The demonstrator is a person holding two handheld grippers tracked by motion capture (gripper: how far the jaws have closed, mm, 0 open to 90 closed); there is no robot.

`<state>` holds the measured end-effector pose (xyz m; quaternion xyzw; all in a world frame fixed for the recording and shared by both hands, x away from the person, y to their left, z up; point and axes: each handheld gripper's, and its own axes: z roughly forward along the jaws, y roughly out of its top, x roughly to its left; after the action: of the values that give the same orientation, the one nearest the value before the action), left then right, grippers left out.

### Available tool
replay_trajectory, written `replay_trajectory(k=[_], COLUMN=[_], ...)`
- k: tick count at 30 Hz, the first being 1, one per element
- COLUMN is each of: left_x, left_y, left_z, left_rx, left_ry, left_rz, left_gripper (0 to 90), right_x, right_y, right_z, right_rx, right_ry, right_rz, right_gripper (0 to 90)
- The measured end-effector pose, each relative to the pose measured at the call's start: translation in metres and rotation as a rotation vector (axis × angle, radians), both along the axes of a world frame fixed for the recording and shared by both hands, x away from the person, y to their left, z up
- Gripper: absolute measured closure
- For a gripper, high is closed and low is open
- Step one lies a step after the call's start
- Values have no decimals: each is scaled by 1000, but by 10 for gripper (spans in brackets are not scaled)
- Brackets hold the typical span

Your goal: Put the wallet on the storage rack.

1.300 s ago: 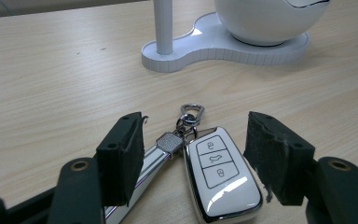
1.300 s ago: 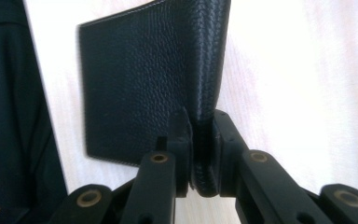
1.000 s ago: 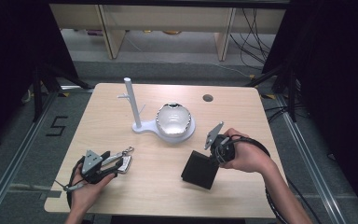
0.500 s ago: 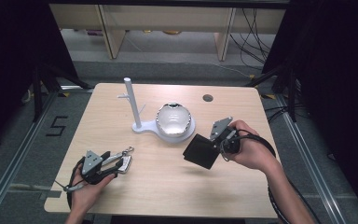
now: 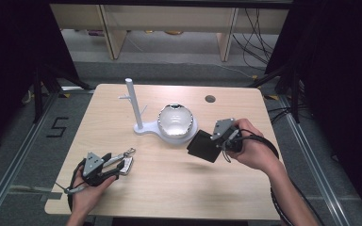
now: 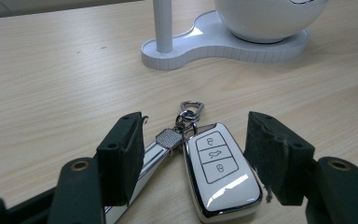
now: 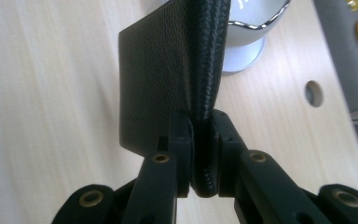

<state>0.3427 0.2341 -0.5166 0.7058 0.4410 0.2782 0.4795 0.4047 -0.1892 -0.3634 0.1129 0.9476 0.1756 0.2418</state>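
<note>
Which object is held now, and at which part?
The right gripper pinches the black wallet at its folded edge; the open left gripper holds nothing.

Wallet pinched in the right gripper

The black jaws clamp the folded edge of a grained black wallet, held edge-on above the pale wooden table. Beyond it sit a chrome-rimmed white bowl and a round table hole.

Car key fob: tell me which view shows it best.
The left gripper view: the car key fob lies on the table between the open jaws, its buttons and ring clear. The high view shows it small, beside the left gripper. The right gripper view faces the black wallet.
</note>
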Motion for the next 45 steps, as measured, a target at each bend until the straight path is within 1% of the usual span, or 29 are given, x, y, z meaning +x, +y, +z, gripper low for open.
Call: replay_trajectory(k=[1,5,6,8,9,10,11,12,13,14,15,16,17,18,19,20,21,22,23,24,25,26,28,36,37,38,42,44,45], left_x=[0,0,0,0,0,0,0,0,0,-1,-1,-1,-2,-2,-2,-2,-2,-1,-1,-1,-1,-2,-2,-2,-2,-2,-1,-2,-2], left_y=[0,0,0,-1,-1,-1,-1,-1,-1,-1,-1,-1,-1,-1,-1,-1,-1,-1,-1,-1,-1,-1,-1,-1,-1,-1,-1,-1,-1], left_z=[0,0,-1,-1,-1,-1,-1,-1,-1,-1,-1,-1,0,0,0,0,0,-1,-1,-1,-1,-1,-1,0,0,0,0,0,0], left_rx=[0,3,1,2,2,3,3,3,4,7,2,0,6,7,7,6,6,4,5,1,5,6,5,3,5,4,0,5,4], left_ry=[0,0,0,1,1,1,1,0,0,3,0,-2,7,6,6,6,6,6,5,3,4,7,5,5,5,5,1,5,5], left_rz=[0,-4,-5,-6,-6,-7,-8,-7,-9,-7,-10,-4,-2,-2,-2,-2,-2,-1,-1,-5,-4,-2,-3,-4,-4,-5,-10,-4,-4], left_gripper=[367,368,368,367,368,368,368,367,367,368,367,367,367,368,367,367,367,367,367,367,367,367,367,366,367,367,366,366,366], right_x=[-1,-1,-1,-1,-1,1,1,1,0,0,1,2,2,1,2,1,2,4,3,5,5,4,5,11,12,12,14,16,17], right_y=[0,1,2,3,3,3,4,4,5,6,7,8,9,9,10,11,12,13,14,14,15,16,18,25,26,27,31,33,33], right_z=[0,1,1,2,2,3,4,4,5,5,6,6,6,7,8,8,9,10,10,11,12,12,13,17,18,18,20,21,21], right_rx=[3,0,7,13,14,9,17,12,20,26,15,16,24,29,25,36,34,30,39,30,39,47,46,50,43,50,45,44,37], right_ry=[-6,-60,-69,-105,-112,-133,-138,-143,-148,-147,-157,-166,-168,-170,-175,-176,-184,-191,-190,-199,-204,-195,-205,-220,-223,-222,-230,-227,-233], right_rz=[-21,-21,-26,-25,-28,-7,-12,-9,-28,-34,-22,-3,-4,-24,-19,-28,-21,-1,-21,8,4,-16,-17,4,12,9,17,13,22], right_gripper=[818,817,817,817,817,817,816,816,816,815,815,815,815,815,815,815,815,815,814,814,814,814,814,814,814,814,814,814,814])
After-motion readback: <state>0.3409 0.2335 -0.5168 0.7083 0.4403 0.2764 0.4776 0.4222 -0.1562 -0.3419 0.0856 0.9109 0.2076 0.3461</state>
